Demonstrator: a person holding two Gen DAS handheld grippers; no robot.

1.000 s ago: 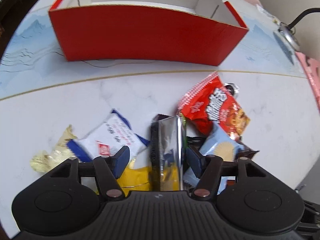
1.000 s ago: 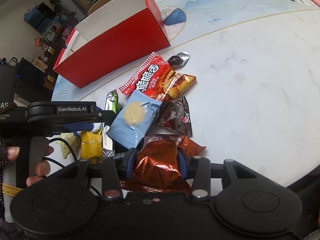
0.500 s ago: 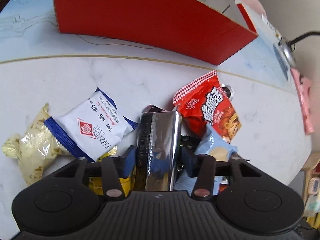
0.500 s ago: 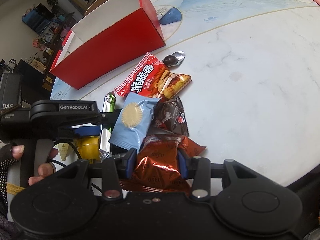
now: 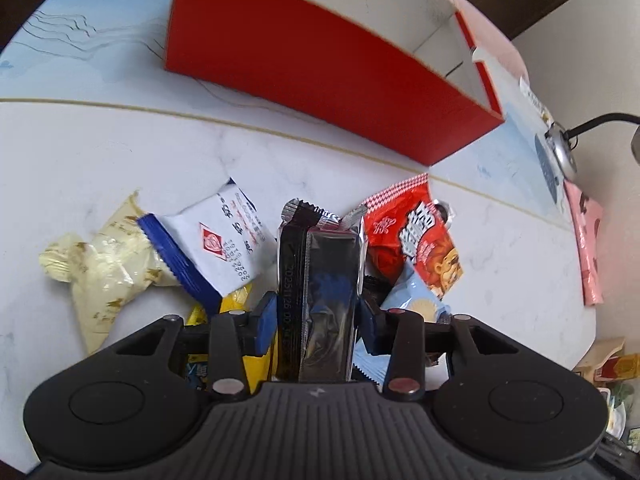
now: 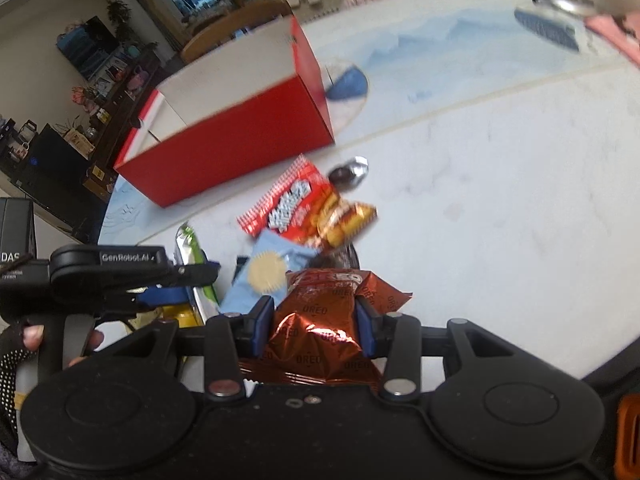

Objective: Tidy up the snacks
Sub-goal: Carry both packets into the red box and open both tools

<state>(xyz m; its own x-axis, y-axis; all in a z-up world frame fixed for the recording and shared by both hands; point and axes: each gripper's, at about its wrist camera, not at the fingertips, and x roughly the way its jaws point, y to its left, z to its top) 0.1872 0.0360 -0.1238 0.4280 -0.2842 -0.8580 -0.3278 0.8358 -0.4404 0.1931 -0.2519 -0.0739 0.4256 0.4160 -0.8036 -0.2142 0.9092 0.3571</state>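
Snacks — silver bar [image 5: 320, 300] clenched in left gripper [image 5: 318, 318], Oreo pack [image 6: 316, 320] in right gripper [image 6: 316, 326], both above the pile — carry w/ firm grip over red box [image 5: 320, 72], release inside.

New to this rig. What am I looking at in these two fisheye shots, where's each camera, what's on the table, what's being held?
There is no robot arm here: a person holds a two-finger gripper in each hand, with a fisheye camera on each looking forward along its fingers.

In the left wrist view, the left gripper is shut on a silver and black foil snack pack. In the right wrist view, the right gripper is shut on a copper Oreo pack; the person's gloved hand holding the other tool shows at the left.

On the marble table stands an open red box. In front of it lie loose snacks: a red biscuit bag, a white and blue packet, a pale yellow packet and a light blue packet.
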